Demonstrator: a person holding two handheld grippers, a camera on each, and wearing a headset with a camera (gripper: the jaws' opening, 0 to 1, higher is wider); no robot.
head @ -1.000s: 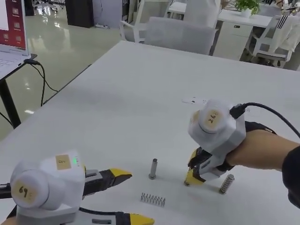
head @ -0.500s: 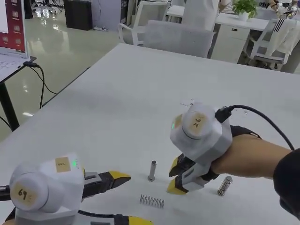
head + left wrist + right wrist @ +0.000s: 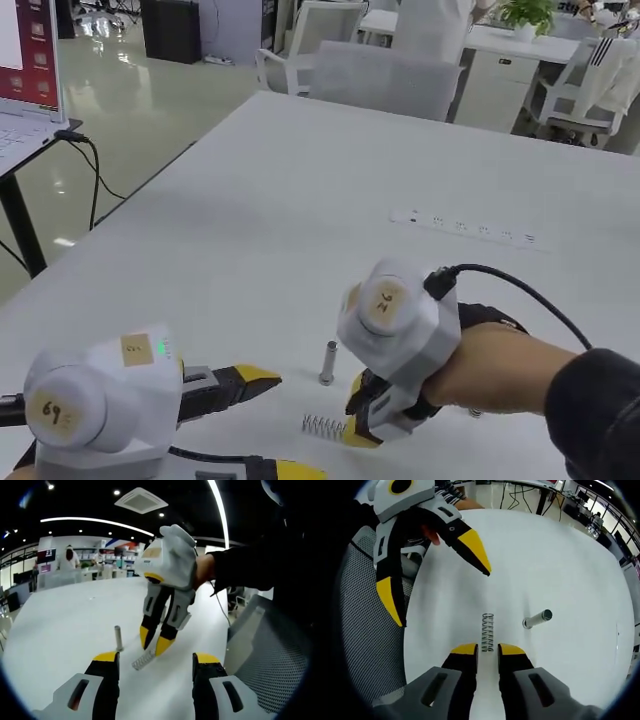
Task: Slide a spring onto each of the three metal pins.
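Observation:
A loose spring point(image 3: 322, 427) point(image 3: 142, 660) point(image 3: 487, 629) lies flat on the white table point(image 3: 300, 200). Just beyond it stands a bare metal pin point(image 3: 328, 362) point(image 3: 118, 637) point(image 3: 537, 619). My right gripper point(image 3: 362, 428) point(image 3: 488, 650) points down at the spring's end, open by a narrow gap, and that end lies between its yellow tips without being pinched. It also hangs in the left gripper view, right gripper point(image 3: 154, 641). My left gripper point(image 3: 285, 420) point(image 3: 156, 659) waits wide open near the front edge with nothing in it, aimed at the spring.
A white power strip point(image 3: 465, 227) lies farther back on the table. A grey chair point(image 3: 385, 75) stands beyond the far edge, and a laptop point(image 3: 25, 60) with a cable sits on a stand to the left. The table's left edge runs diagonally.
My right gripper has travelled left, away from the sprung pin at the right, and come down over the loose spring's end. The hand now covers that sprung pin. The left gripper has stayed put.

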